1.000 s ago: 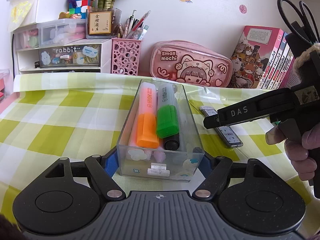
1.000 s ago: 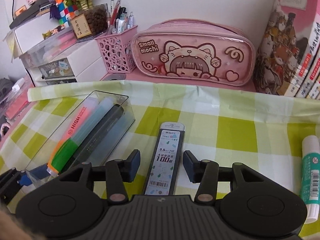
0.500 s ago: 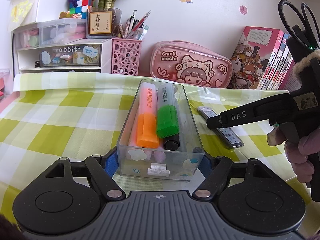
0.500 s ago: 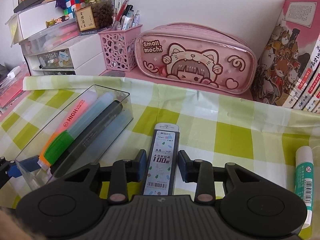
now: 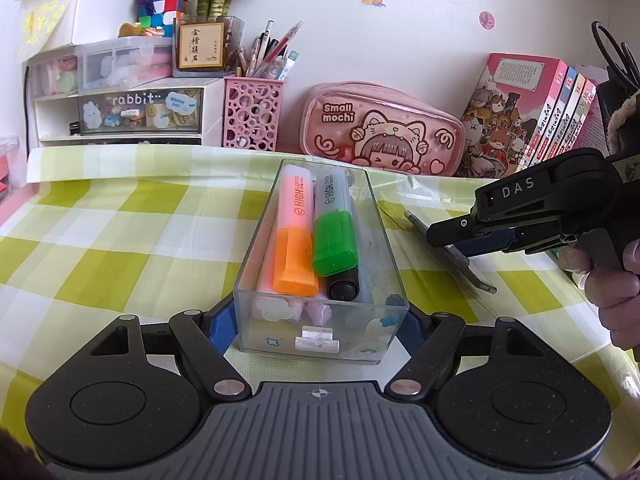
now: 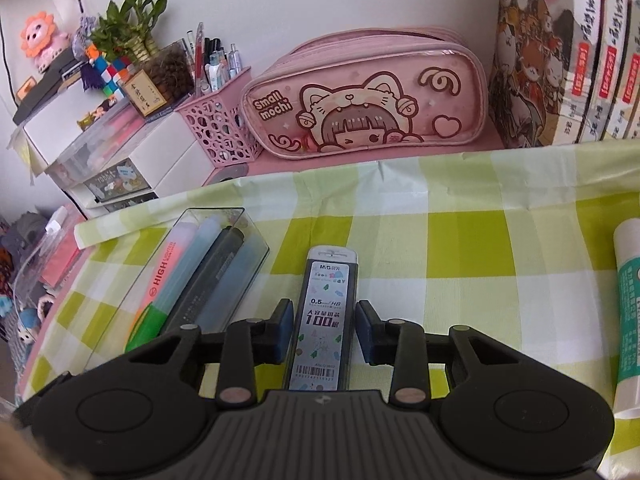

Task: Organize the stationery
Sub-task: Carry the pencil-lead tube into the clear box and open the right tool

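Left wrist view: two "HIGH LIGHTER" markers [image 5: 312, 232] are already stored in the clear organizer box [image 5: 320, 320] clamped by the left hand-held gripper [image 5: 316, 326], while the "M&G 0.5 HB 100" lead case [image 6: 322, 320], near-right of the box on the table [image 6: 440, 240], is bracketed by the right hand-held gripper [image 6: 323, 326], narrowed but not seen pressing, and a glue stick [image 6: 632, 312] remains loose far right.

Pretty clearly someone's study desk at home: a green checked tablecloth [image 5: 120, 216] is covering it, a pink "Small mochi" pencil case [image 5: 380, 132] is leaning on a stickered wall, pens are sticking out of a pink holder [image 5: 253, 114], boxed books [image 6: 560, 52] and little "rabbit" drawers [image 5: 140, 110] are sitting alongside.
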